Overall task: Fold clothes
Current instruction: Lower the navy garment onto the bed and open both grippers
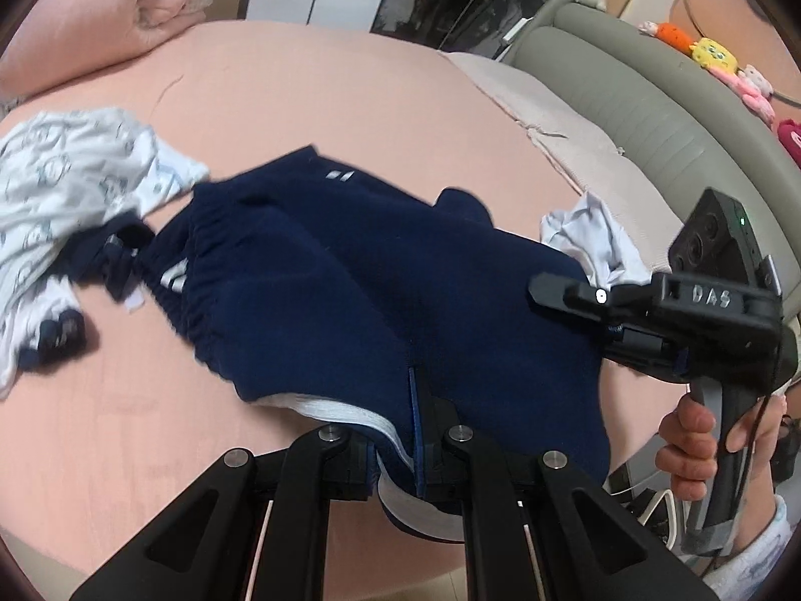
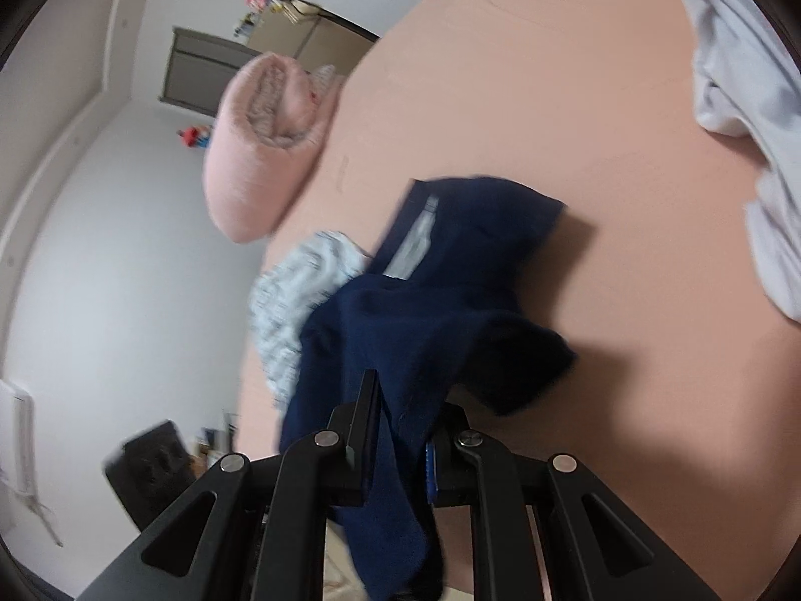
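Navy blue shorts (image 1: 350,290) with an elastic waistband and pale stripes are held stretched above a pink bed (image 1: 325,115). My left gripper (image 1: 400,451) is shut on their near hem, where a white lining shows. My right gripper (image 1: 565,295) comes in from the right in the left wrist view, shut on the shorts' other end. In the right wrist view my right gripper (image 2: 400,425) pinches the navy cloth (image 2: 425,310), which hangs blurred over the bed (image 2: 626,200).
A pale printed garment (image 1: 60,175) lies crumpled at the left, also in the right wrist view (image 2: 300,290). A white garment (image 1: 590,240) lies at the right (image 2: 751,125). A pink folded blanket (image 1: 100,15) sits at the back. A grey headboard (image 1: 651,110) carries plush toys (image 1: 711,55).
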`<state>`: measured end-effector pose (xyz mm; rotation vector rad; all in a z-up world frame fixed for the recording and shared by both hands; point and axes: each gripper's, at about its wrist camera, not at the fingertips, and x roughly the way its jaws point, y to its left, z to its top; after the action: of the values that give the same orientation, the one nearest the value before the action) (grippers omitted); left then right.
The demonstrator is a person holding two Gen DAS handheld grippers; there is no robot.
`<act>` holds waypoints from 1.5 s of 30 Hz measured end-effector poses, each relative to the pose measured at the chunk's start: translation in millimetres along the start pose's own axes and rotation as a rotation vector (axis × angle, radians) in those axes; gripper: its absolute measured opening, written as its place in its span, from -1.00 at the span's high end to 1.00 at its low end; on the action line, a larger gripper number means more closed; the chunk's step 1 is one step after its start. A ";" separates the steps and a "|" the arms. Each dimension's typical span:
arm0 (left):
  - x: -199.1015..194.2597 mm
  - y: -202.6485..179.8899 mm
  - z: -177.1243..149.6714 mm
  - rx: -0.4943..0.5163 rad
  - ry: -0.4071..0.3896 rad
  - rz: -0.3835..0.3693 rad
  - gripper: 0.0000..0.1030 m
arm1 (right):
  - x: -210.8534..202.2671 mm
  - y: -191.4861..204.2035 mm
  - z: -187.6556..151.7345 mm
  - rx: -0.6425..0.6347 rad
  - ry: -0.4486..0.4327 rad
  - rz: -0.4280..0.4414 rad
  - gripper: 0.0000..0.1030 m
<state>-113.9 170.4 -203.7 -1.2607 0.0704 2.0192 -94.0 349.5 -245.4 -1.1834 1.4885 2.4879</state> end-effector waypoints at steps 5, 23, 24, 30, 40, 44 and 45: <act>-4.4 20.4 -6.6 -0.069 0.024 0.001 0.86 | -2.2 -15.9 -4.0 -0.021 0.010 -0.146 0.75; -60.4 44.4 -4.8 -0.019 -0.021 0.031 0.76 | -9.2 50.0 -31.7 -0.373 -0.043 -0.470 -0.43; -61.6 44.0 -5.3 -0.009 -0.021 0.034 0.76 | -7.6 59.2 -36.0 -0.405 -0.047 -0.468 -0.43; -61.8 43.5 -13.3 0.075 0.003 0.094 0.74 | 12.6 96.7 -55.6 -0.532 -0.045 -0.464 -0.43; -82.4 90.1 -23.9 -0.002 -0.016 0.134 0.74 | 40.4 113.7 -64.3 -0.521 -0.031 -0.560 -0.43; -83.2 116.5 -23.8 -0.053 -0.018 0.174 0.74 | 49.6 135.1 -79.3 -0.637 -0.061 -0.571 -0.43; -84.4 121.8 -23.7 -0.066 -0.026 0.174 0.74 | 52.2 141.9 -84.7 -0.678 -0.071 -0.566 -0.43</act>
<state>-150.0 25.6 -188.0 -1.3080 0.1048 2.2015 -132.9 189.1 -192.6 -1.3073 0.1920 2.5951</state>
